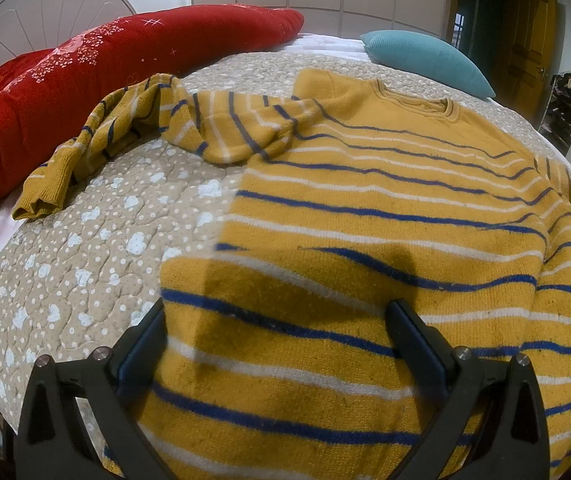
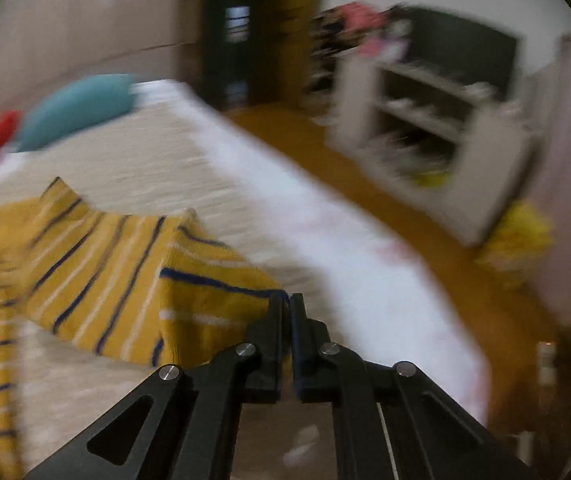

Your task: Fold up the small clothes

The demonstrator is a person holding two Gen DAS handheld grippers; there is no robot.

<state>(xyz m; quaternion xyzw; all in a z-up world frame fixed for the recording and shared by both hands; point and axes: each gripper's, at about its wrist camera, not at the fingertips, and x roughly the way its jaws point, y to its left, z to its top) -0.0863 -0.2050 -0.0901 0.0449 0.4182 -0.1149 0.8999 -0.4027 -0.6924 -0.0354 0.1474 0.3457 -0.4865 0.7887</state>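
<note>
Sweater (image 1: pixel 385 208) lies spread across the bed (image 1: pixel 85 248), filling centre frame; your left tongs (image 1: pixel 277 320) gape wide over its hem, gripping nothing; your right tongs (image 2: pixel 288 304) pinch a sleeve corner lower-centre, lifted probably to fold it inward.
</note>
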